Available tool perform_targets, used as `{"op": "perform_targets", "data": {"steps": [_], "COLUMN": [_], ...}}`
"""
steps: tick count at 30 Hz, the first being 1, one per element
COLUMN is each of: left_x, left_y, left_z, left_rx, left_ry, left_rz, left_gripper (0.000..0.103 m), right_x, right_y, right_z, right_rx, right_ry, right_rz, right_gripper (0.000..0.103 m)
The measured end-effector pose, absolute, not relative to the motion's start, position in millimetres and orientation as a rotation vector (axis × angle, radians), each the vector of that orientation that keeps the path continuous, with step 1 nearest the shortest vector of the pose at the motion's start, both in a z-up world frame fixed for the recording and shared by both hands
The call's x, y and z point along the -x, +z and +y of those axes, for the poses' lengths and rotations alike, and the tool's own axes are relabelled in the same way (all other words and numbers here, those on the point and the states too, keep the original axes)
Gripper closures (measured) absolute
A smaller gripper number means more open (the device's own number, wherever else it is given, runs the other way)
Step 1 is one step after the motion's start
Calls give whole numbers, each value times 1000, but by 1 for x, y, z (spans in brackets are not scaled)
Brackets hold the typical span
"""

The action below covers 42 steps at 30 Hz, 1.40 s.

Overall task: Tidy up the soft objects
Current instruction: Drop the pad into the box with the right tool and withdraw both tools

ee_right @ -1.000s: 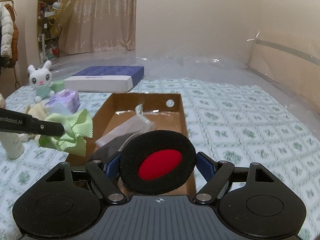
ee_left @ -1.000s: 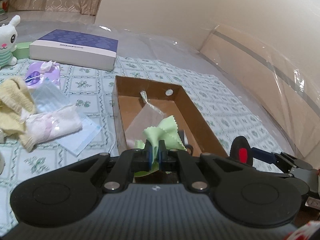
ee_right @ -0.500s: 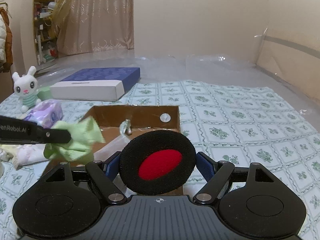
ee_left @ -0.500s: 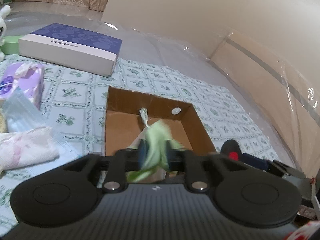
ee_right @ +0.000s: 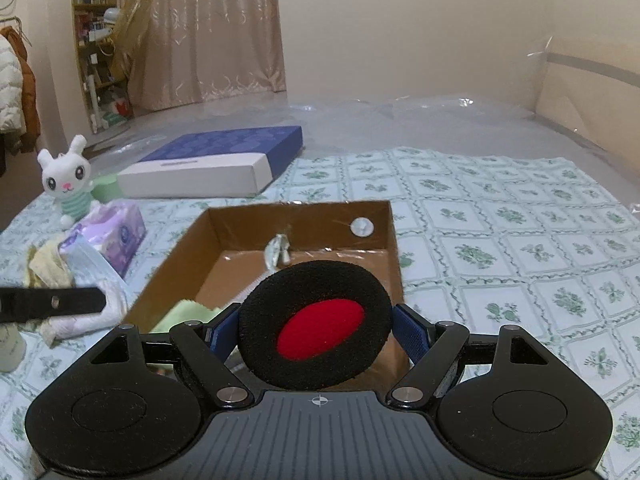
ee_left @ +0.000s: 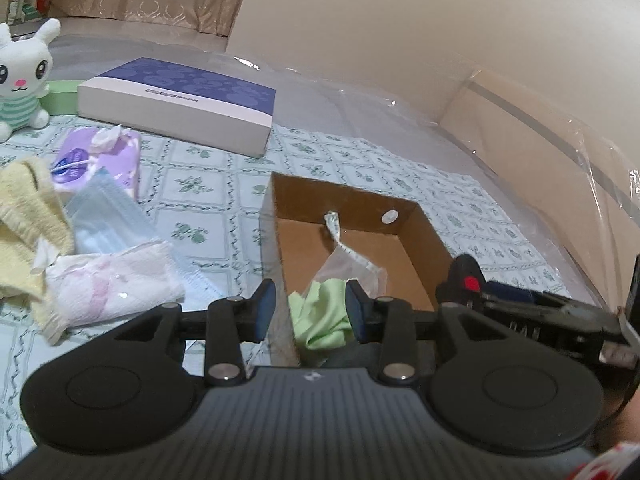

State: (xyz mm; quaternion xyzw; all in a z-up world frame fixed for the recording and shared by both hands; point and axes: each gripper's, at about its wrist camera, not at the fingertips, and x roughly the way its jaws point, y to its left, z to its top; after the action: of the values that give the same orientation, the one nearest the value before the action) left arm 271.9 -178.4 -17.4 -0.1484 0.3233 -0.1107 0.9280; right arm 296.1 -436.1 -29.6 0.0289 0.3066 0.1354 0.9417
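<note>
My left gripper hangs over the near left corner of the brown cardboard box. Its jaws are opening, and the pads do not press on anything. The green cloth lies crumpled below them inside the box, next to a clear plastic bag. My right gripper is shut on a round black foam pad with a red centre, held over the near end of the box. The green cloth shows in the box's near left corner. The left gripper's finger reaches in from the left.
Left of the box on the patterned sheet lie a pink-white towel, a pack of blue masks, a yellow cloth and a purple tissue pack. Behind them are a blue-and-white flat box and a plush rabbit.
The left gripper opened and the green cloth dropped from its pads into the box. The right gripper brought the foam pad nearer over the box.
</note>
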Motion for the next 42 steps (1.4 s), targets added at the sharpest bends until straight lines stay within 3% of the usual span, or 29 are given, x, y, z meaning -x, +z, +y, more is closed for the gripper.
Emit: {"op": "perform_targets", "data": {"steps": [2, 5, 8, 23, 42], "left_x": [-270, -268, -263, -181, -50], "left_y": [-18, -19, -18, -14, -10], "left_z": [-177, -176, -174, -163, -72], "left_rx": [307, 308, 294, 205, 61], "left_ry": [-228, -227, -228, -233, -178], "left_rz": [665, 672, 665, 649, 584], "left_gripper": [68, 63, 57, 45, 45], "right_x": [-299, -302, -298, -181, -42], "right_y": [-28, -26, -21, -1, -5], "right_z": [-435, -436, -438, -414, -348], "right_rx": [-88, -141, -151, -109, -96], "right_ry": [306, 323, 303, 242, 243], "right_rz": [616, 609, 591, 582, 608], "right_gripper": [23, 13, 12, 12, 12]}}
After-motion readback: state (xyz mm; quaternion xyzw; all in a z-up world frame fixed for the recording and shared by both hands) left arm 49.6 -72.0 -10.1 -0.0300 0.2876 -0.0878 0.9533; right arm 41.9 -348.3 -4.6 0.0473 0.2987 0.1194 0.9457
